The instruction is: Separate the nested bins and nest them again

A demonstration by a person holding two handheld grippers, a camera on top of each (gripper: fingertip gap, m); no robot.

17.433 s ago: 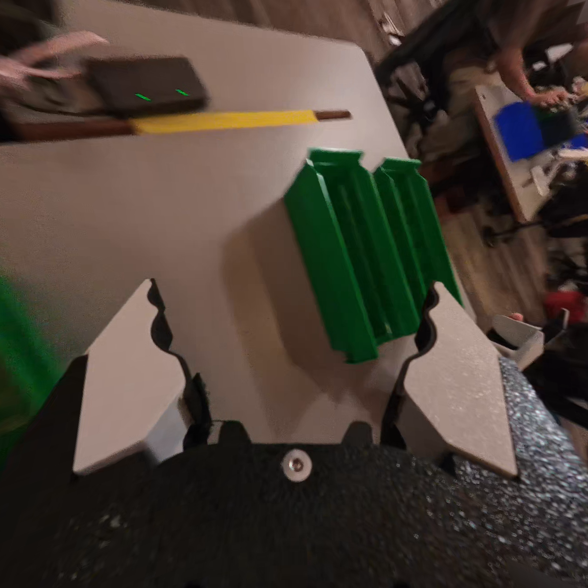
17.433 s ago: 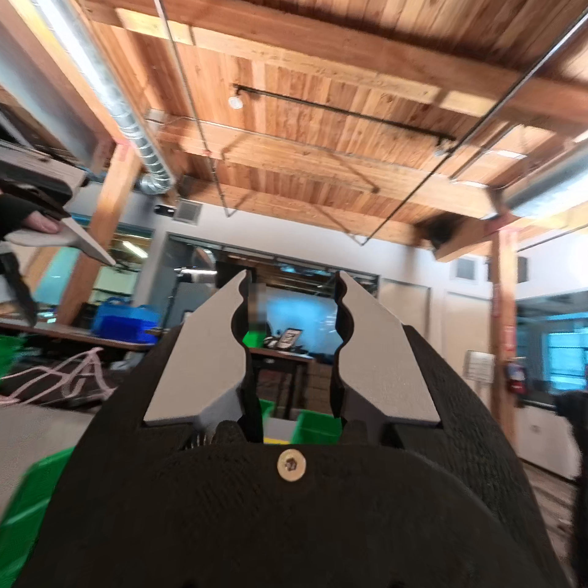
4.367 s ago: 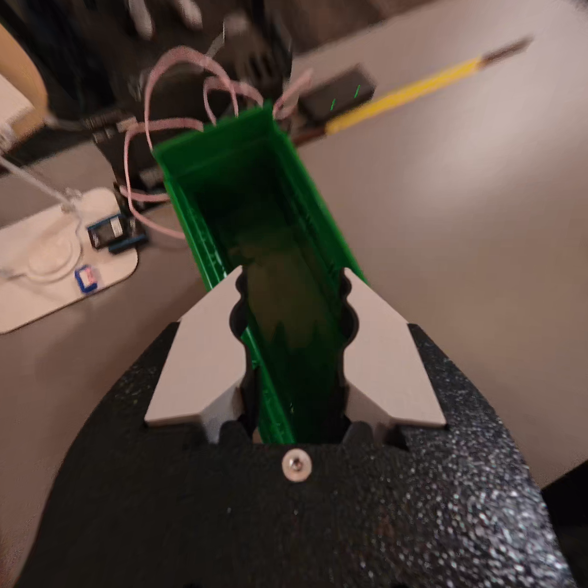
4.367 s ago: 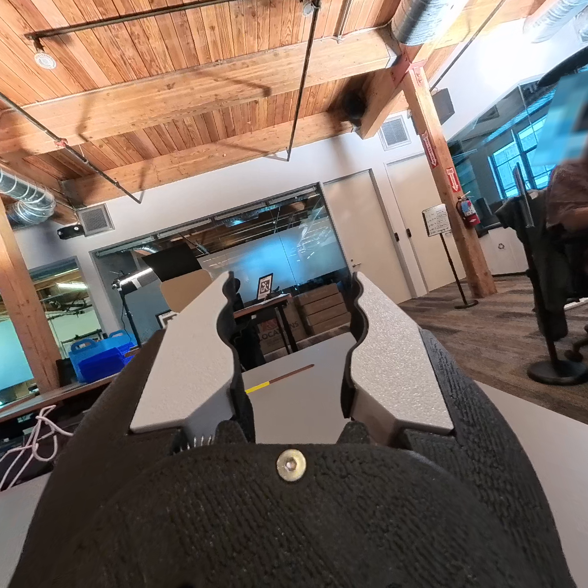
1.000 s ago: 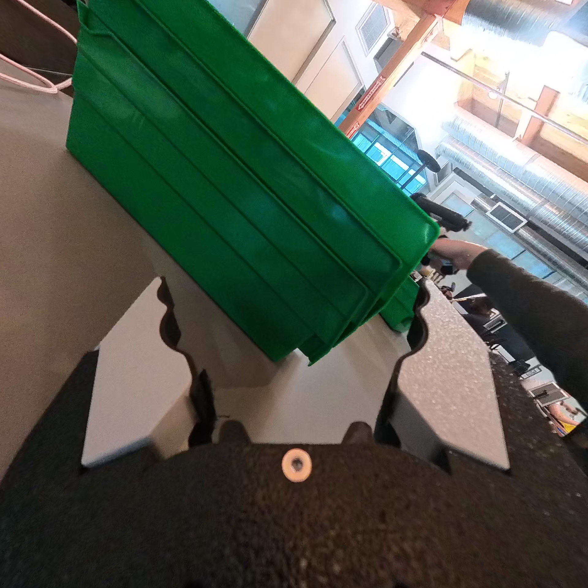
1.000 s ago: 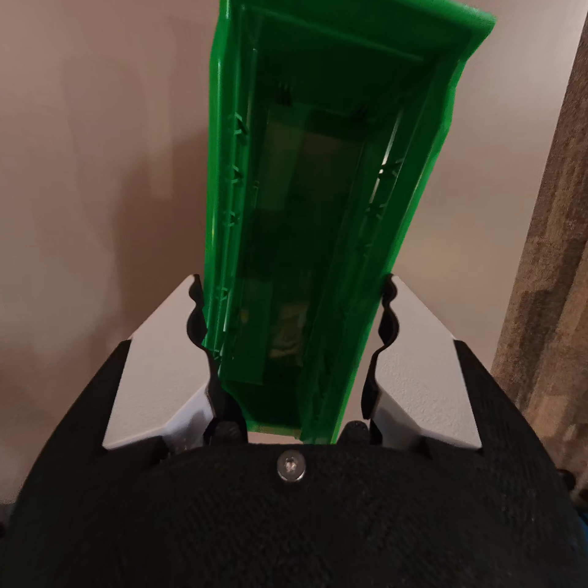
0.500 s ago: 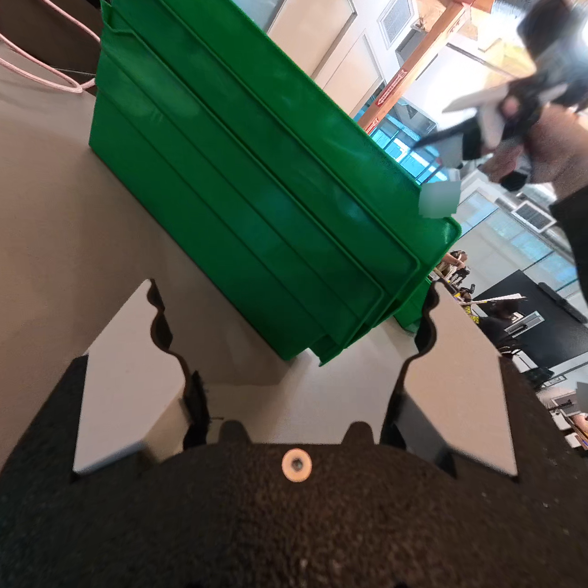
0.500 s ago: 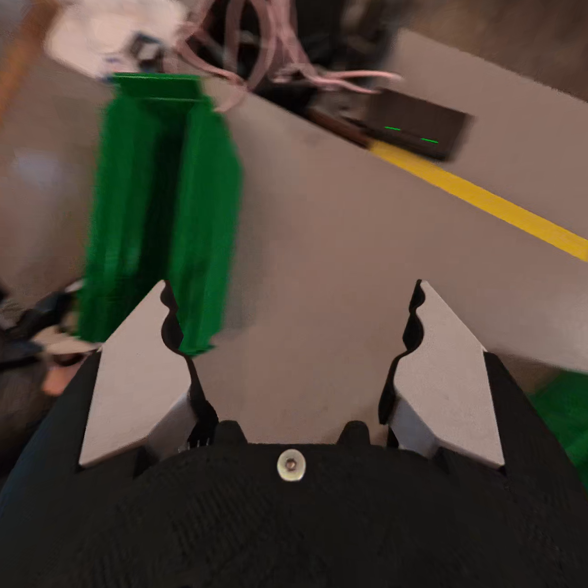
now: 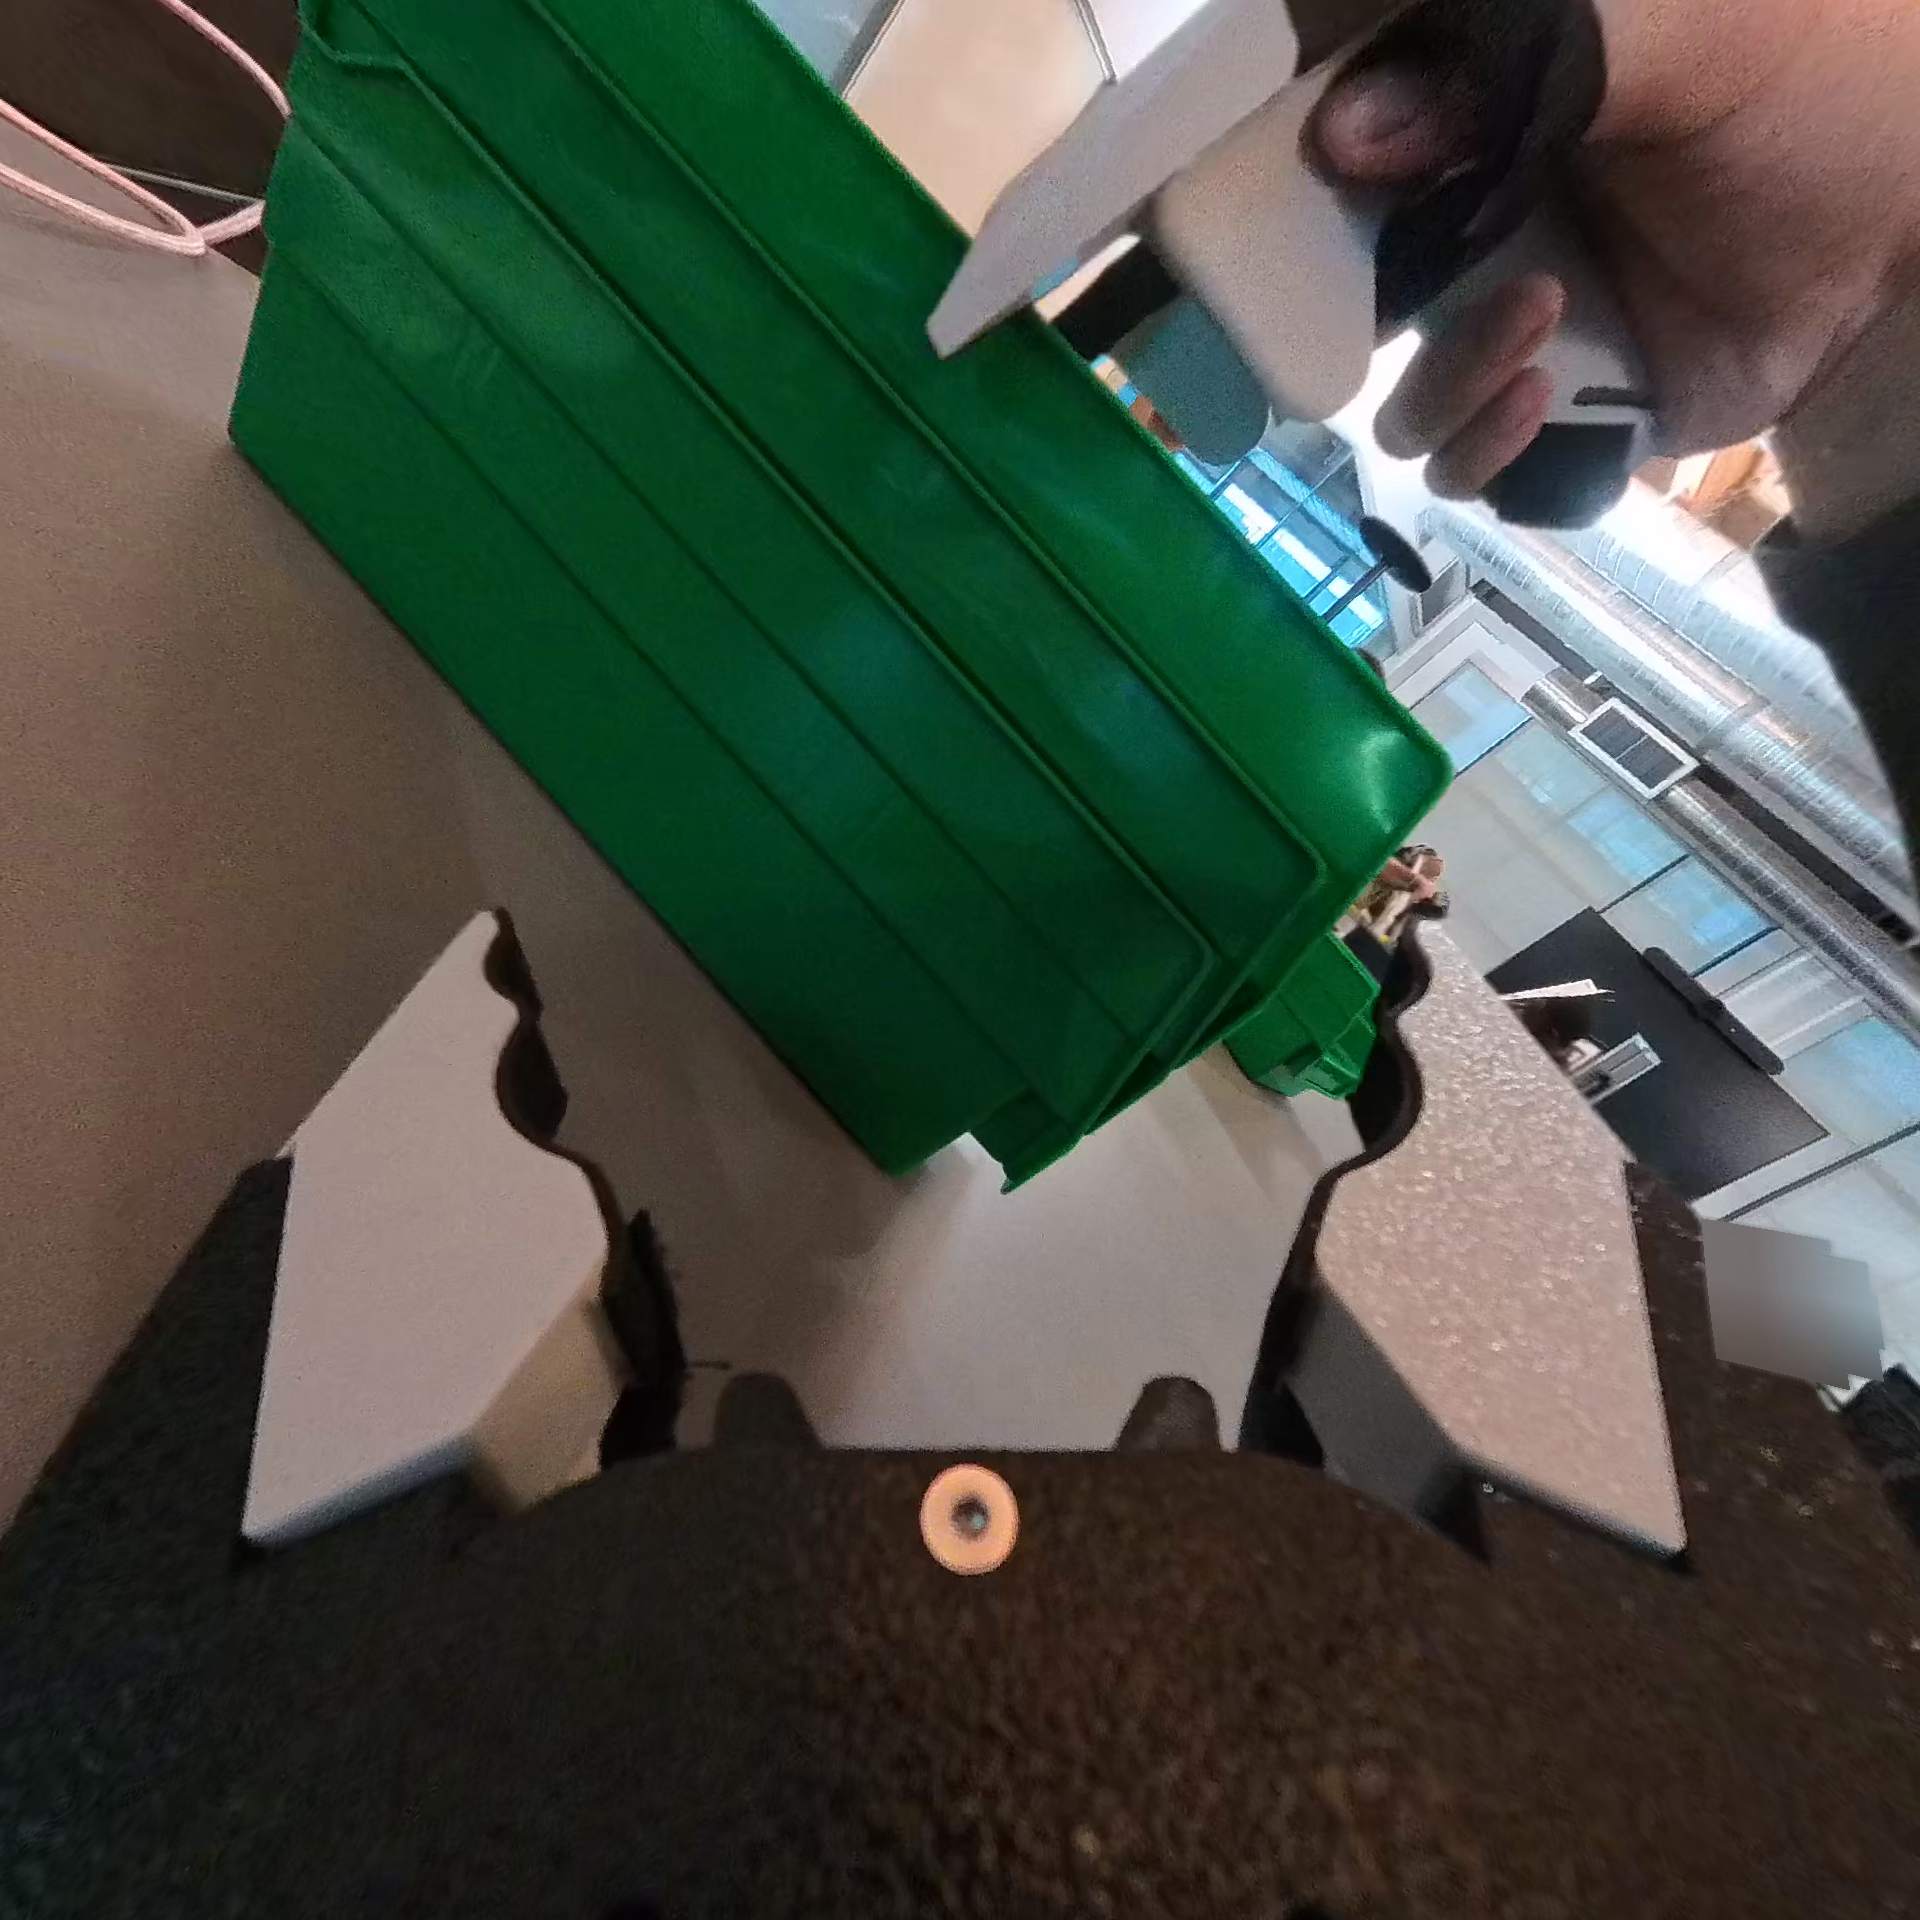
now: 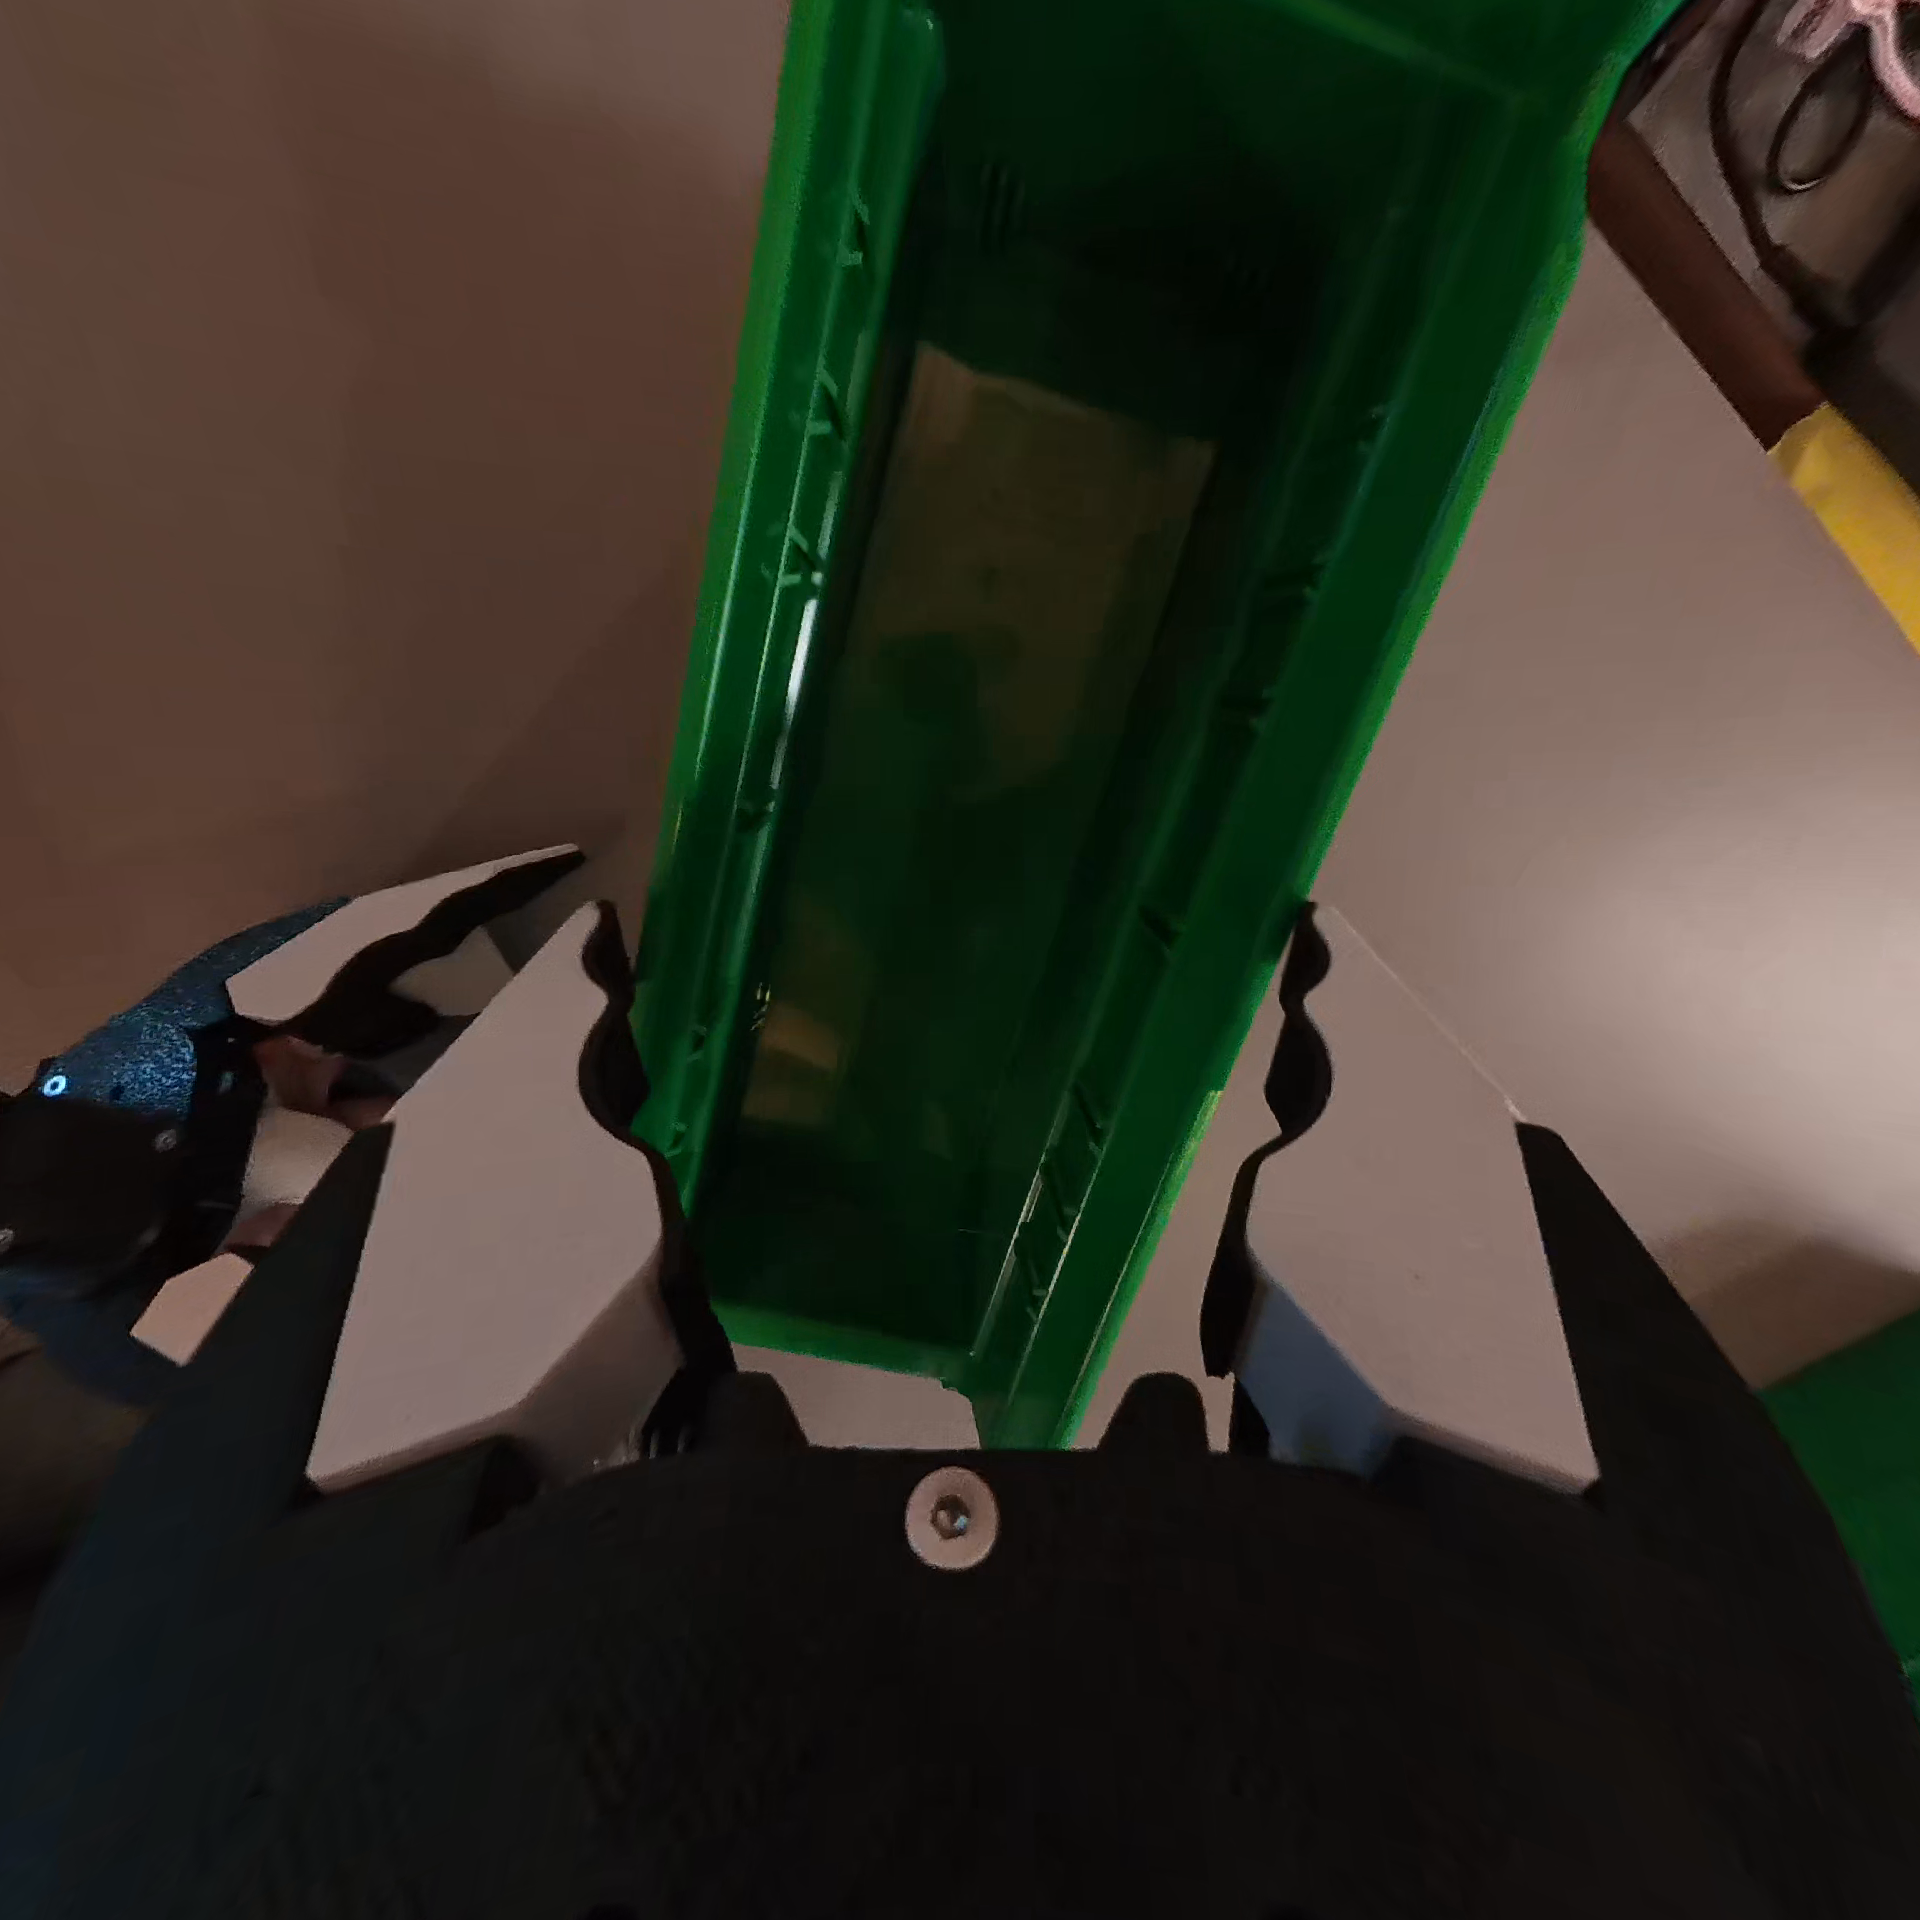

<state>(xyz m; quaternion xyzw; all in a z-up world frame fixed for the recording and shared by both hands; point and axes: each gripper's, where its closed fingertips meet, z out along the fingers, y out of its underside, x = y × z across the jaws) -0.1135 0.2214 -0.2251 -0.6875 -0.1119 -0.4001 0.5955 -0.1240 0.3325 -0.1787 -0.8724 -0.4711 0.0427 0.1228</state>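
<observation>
Both wide, left claw and right claw hide the green bins' near ends

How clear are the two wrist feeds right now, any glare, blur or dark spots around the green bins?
Left wrist view: nested green bins sharp and evenly lit; the windows behind blow out bright, and the hand at top right is soft. Right wrist view: dim; the bin's inside falls to near black, with thin glints on its wall ribs; straight edges bend toward the frame's rim.
</observation>
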